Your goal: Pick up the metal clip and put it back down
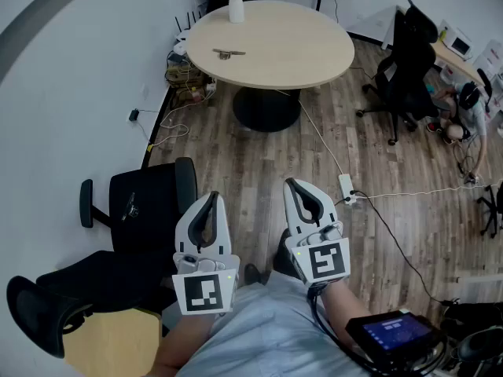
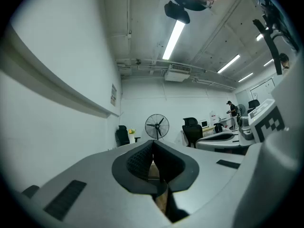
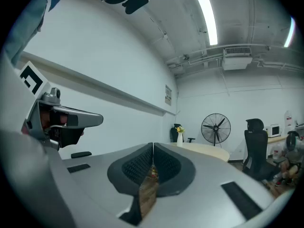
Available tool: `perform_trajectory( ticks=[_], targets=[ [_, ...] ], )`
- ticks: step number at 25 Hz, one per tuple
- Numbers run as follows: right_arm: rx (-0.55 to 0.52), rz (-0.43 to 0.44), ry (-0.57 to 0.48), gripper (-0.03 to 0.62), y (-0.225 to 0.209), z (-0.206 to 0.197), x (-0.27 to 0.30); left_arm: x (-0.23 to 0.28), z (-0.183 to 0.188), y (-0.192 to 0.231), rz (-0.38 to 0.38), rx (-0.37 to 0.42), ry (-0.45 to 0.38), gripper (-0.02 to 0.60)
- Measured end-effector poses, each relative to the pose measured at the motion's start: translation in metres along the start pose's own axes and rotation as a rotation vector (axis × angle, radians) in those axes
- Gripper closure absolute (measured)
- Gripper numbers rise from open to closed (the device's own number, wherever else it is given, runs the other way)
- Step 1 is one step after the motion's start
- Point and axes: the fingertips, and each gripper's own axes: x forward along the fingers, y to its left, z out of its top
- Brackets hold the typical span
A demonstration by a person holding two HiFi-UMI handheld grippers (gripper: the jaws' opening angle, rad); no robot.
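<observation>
Metal clip (image 1: 229, 53) on table (image 1: 306, 49); left tool (image 1: 212, 195), right tool (image 1: 290, 182) shut.

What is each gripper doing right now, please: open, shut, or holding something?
Left gripper: shut, holding nothing.
Right gripper: shut, holding nothing.

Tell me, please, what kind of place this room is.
Probably an office or a lab workroom: a round table, a black office chair on a wood floor, and a standing fan.
</observation>
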Motion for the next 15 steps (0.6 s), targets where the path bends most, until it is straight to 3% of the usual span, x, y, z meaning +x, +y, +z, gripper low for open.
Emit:
perform_trajectory(
  ticks=[8,15],
  targets=[
    [0.035,-0.011,-0.014,0.545,-0.017,-0.010,0.008,0.022,-0.014,-0.011,-0.026,-0.006,0.017,0.561],
    [0.071,-0.069,0.031,0.543,-0.074,-0.039,0.030,0.077,-0.038,-0.033,-0.060,0.000,0.100,0.561]
  ],
)
